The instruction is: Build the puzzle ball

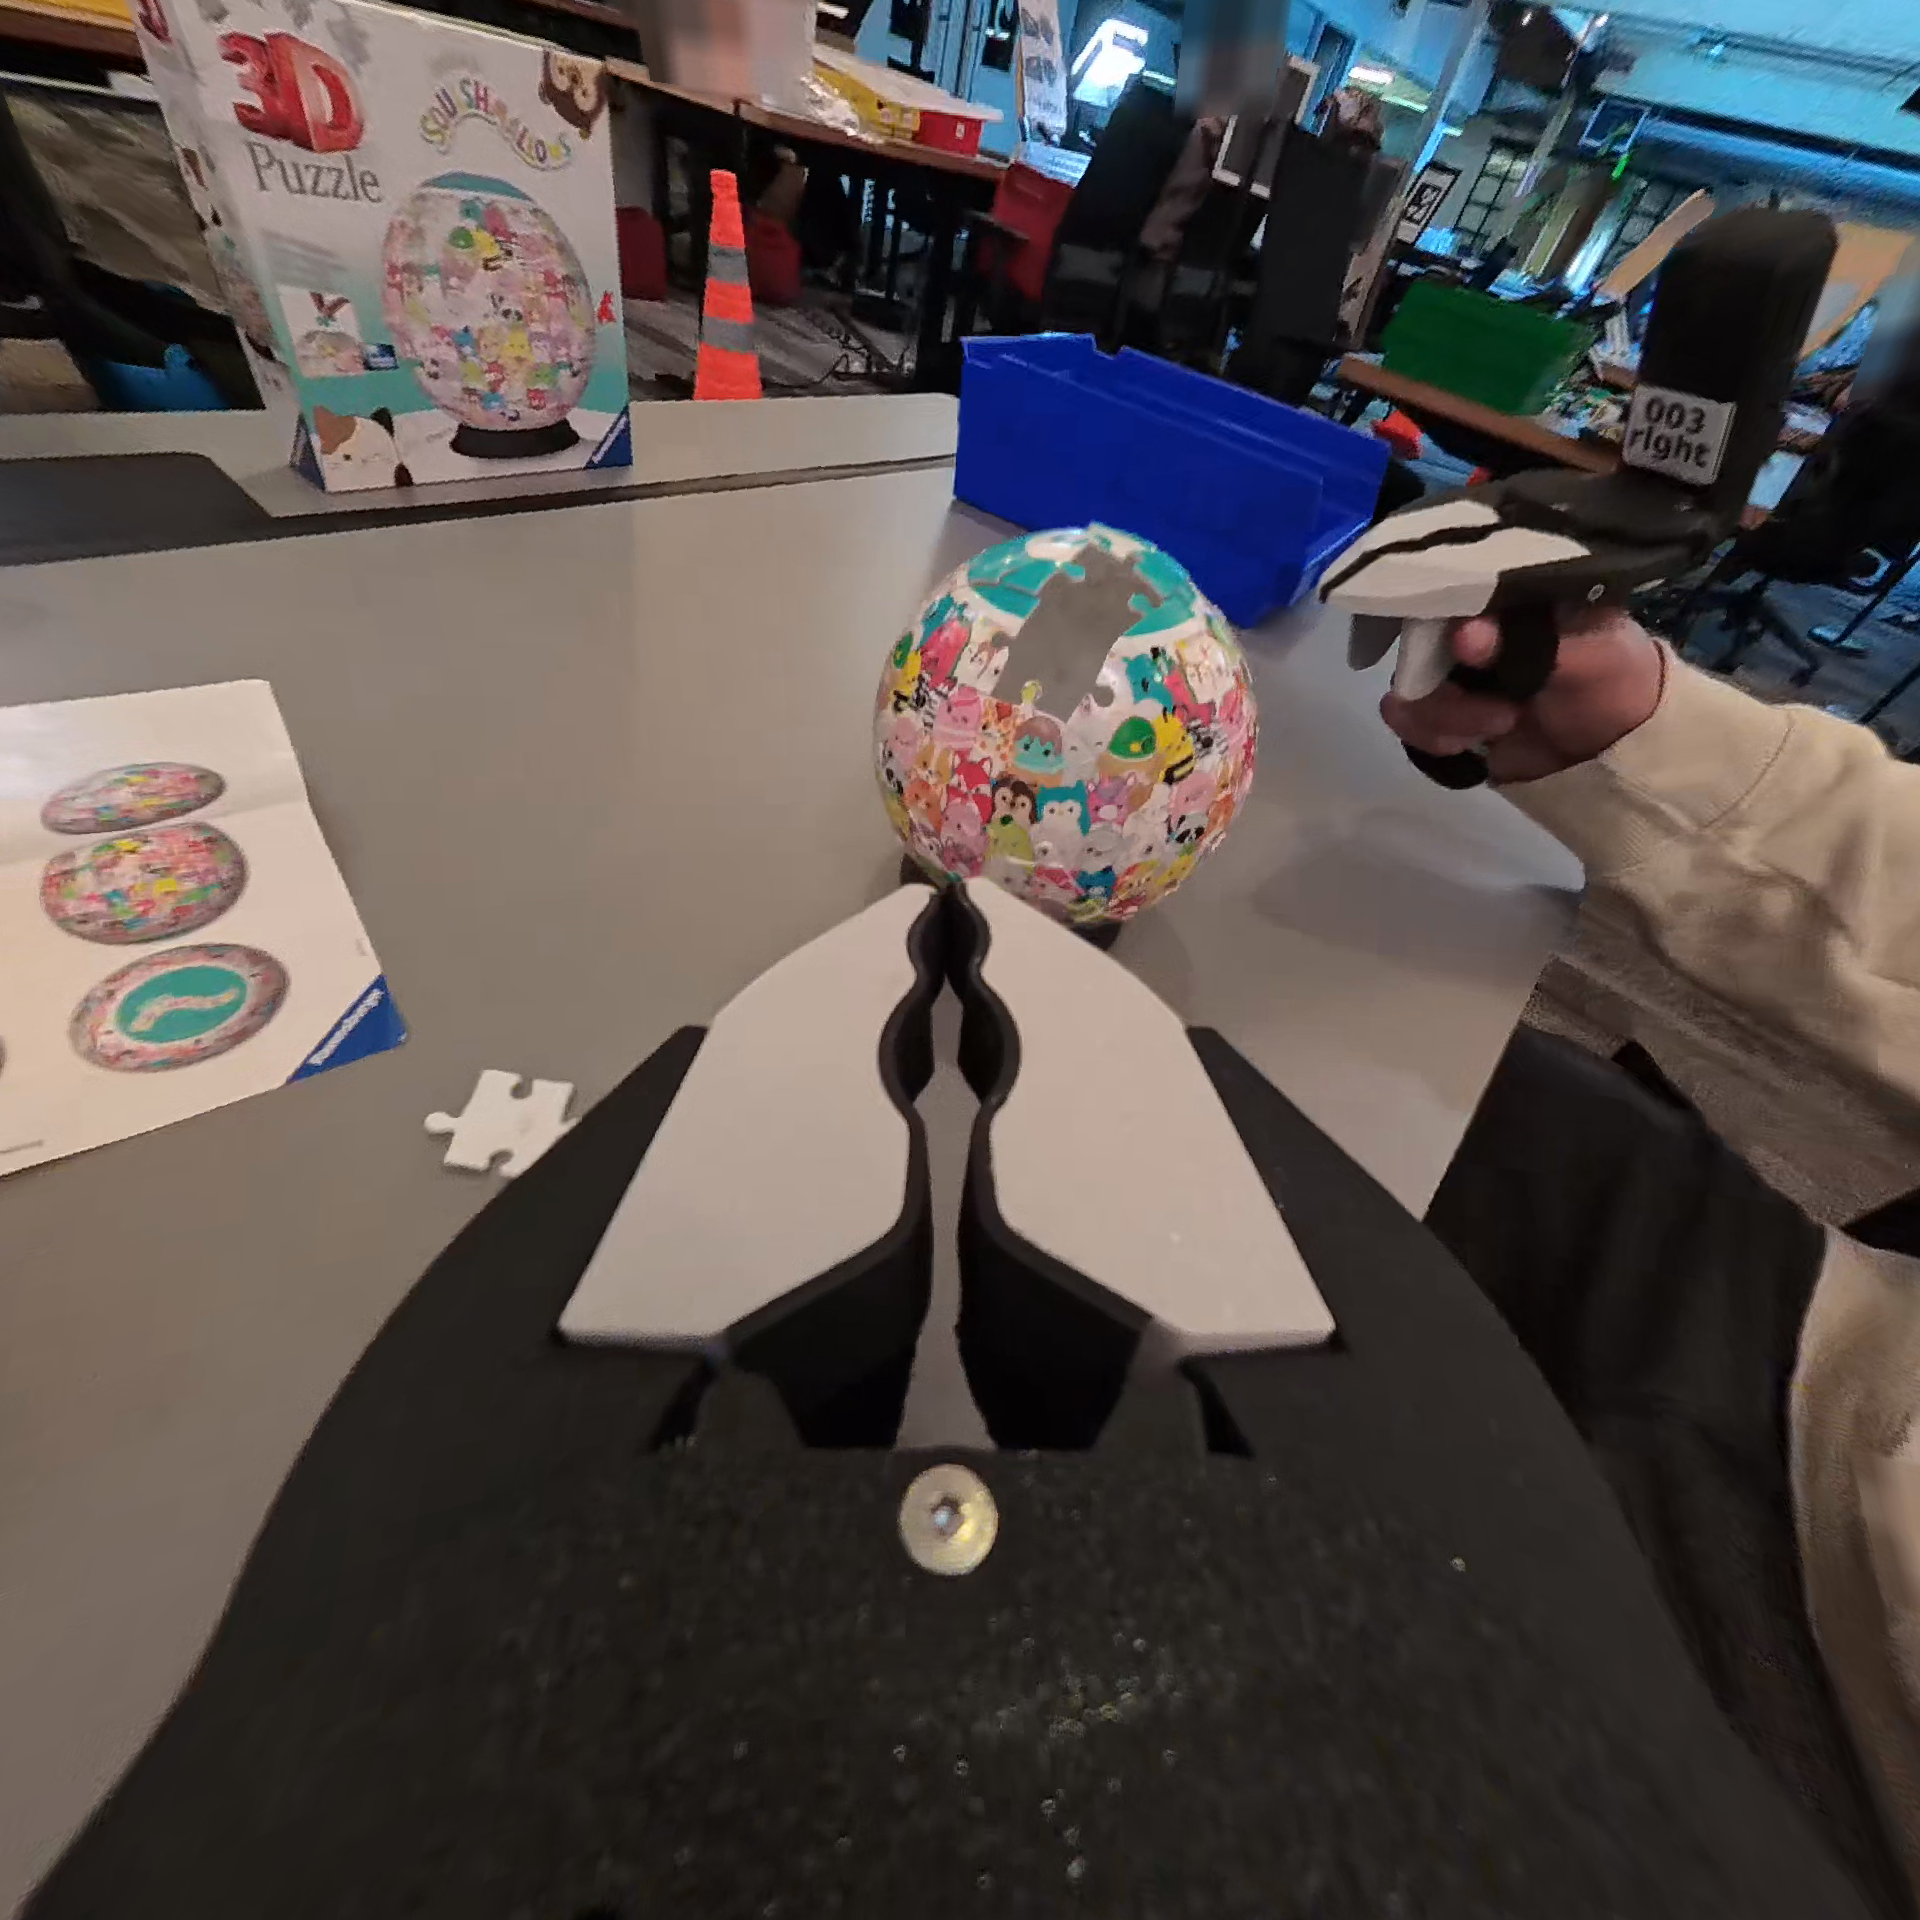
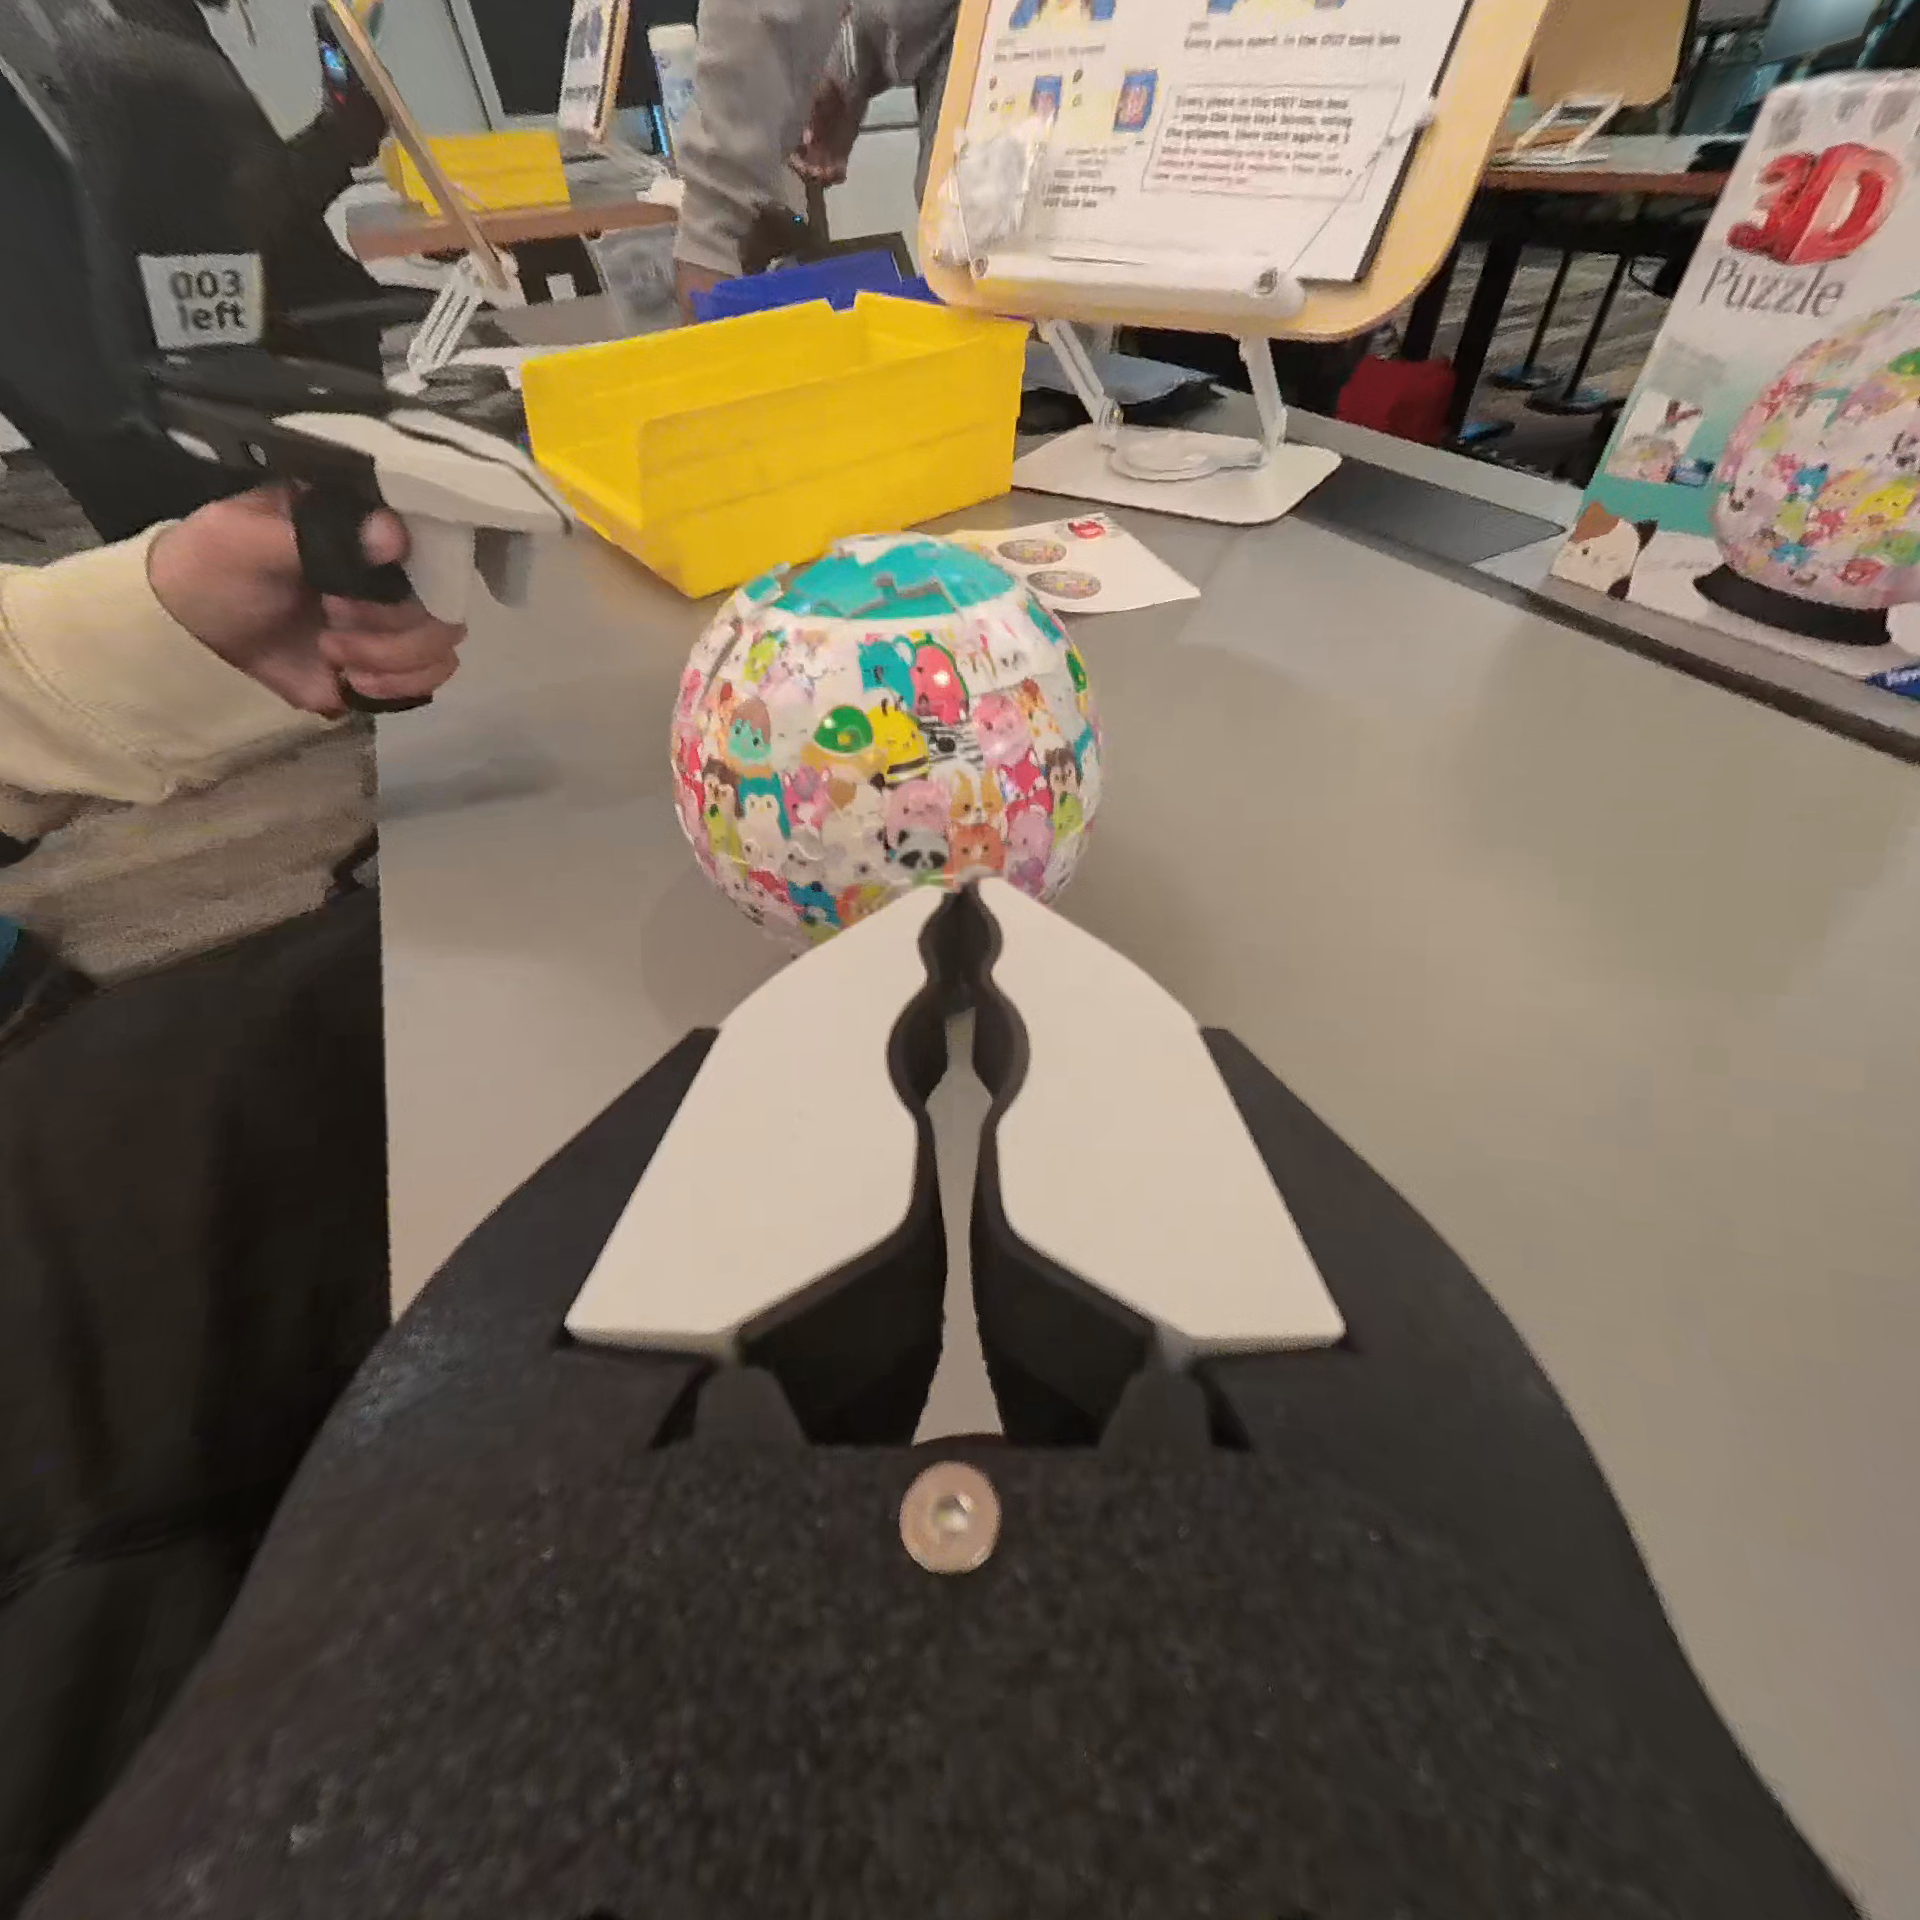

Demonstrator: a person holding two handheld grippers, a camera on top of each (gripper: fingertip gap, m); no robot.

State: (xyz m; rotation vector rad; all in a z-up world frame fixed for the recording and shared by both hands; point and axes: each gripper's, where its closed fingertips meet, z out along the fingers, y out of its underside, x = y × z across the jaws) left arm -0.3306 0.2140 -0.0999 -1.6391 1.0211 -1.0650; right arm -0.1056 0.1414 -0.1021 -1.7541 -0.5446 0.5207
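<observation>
The colourful puzzle ball [image 1: 1065,727] stands on a dark base on the grey table [image 1: 644,644], with a grey gap of absent pieces near its teal top. It also shows in the right wrist view [image 2: 885,727]. A loose white puzzle piece [image 1: 504,1120] lies face down on the table to the left. My left gripper [image 1: 954,896] is shut and empty, its tips just in front of the ball's base. My right gripper [image 2: 961,896] is shut and empty, close to the ball's lower side. Each gripper shows in the other's view: the right gripper [image 1: 1340,587], the left gripper [image 2: 556,509].
An instruction sheet [image 1: 156,914] lies at the left. The puzzle box [image 1: 416,239] stands at the back. A blue bin [image 1: 1164,457] sits behind the ball, a yellow bin [image 2: 769,426] and a document stand [image 2: 1184,156] on the other side. An orange cone [image 1: 725,291] stands beyond. The gap from one gripper's tips to the other's is roughly 25 centimeters.
</observation>
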